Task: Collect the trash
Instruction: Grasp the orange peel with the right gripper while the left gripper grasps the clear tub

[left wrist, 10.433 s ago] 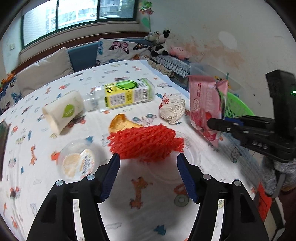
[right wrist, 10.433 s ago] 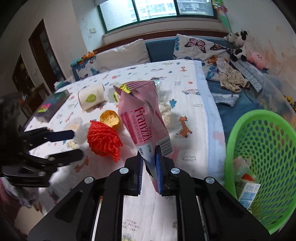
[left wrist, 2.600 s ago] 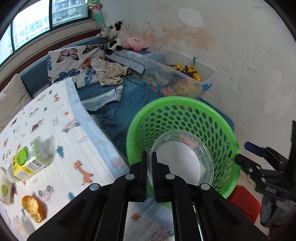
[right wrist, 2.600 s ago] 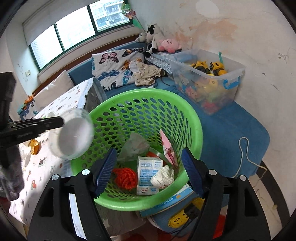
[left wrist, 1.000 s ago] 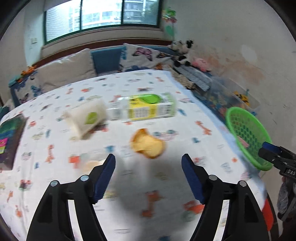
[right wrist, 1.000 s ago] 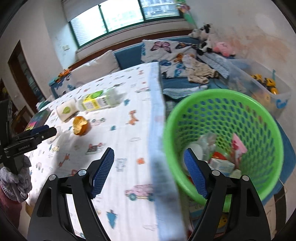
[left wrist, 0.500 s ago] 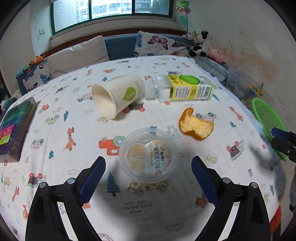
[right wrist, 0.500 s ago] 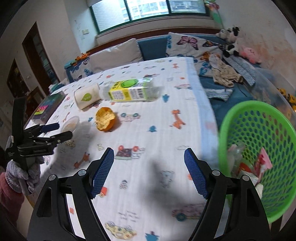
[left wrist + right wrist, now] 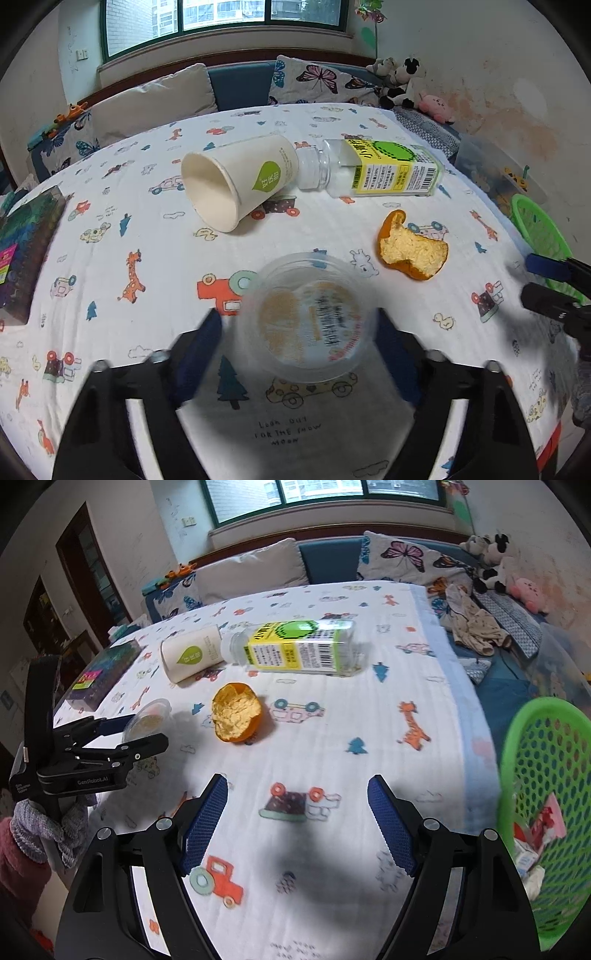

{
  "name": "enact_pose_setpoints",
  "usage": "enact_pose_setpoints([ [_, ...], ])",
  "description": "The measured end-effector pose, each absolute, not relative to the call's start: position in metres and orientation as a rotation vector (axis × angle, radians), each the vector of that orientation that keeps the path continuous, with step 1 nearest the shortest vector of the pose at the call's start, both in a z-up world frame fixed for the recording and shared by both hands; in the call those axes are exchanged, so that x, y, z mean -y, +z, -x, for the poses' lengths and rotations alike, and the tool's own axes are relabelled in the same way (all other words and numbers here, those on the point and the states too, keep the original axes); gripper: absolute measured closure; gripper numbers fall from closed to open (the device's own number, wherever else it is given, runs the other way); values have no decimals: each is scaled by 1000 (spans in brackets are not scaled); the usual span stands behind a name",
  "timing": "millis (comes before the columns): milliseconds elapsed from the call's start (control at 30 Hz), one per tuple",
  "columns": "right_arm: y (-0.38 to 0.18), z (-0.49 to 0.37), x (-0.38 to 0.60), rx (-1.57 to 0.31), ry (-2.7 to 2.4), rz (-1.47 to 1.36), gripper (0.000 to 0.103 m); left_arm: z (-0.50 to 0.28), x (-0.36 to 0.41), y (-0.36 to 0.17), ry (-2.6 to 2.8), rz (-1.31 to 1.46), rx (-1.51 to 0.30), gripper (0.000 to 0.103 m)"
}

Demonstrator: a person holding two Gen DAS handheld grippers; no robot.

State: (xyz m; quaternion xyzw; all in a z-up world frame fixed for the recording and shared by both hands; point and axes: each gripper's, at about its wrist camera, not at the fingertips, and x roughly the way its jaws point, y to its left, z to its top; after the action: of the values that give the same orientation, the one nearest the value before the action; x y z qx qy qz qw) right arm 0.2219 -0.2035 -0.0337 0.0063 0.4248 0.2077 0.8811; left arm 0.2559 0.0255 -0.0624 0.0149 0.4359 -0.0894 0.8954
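left tool [image 9: 299, 328] around clear cup [image 9: 308, 317]

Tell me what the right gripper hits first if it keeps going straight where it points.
Probably bare tablecloth: nothing lies between the right gripper fingers. The orange peel sits farther ahead, slightly left; depth is unclear.

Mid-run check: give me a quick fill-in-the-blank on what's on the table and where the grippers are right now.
1. The clear plastic cup sits between the fingers of the ____ gripper.
2. The paper cup lies on its ____, its base beside the bottle neck.
3. The right gripper is open and holds ____.
4. The basket at the table's edge is coloured ____.

Missing words: left; side; nothing; green
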Motion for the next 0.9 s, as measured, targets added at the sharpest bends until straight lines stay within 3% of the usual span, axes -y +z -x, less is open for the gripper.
enact_pose_setpoints([
  [33, -34, -224, 201, -887, 437, -11, 25, -255, -26, -62, -190, -26, -900, 36],
  [367, -42, -245, 160, -901, 491, 31, 26, -242, -47, -47, -155, 12, -850, 37],
  [900, -64, -275, 115, -932, 483, 128, 39, -230, -71, -34, -145, 59, -829, 37],
])
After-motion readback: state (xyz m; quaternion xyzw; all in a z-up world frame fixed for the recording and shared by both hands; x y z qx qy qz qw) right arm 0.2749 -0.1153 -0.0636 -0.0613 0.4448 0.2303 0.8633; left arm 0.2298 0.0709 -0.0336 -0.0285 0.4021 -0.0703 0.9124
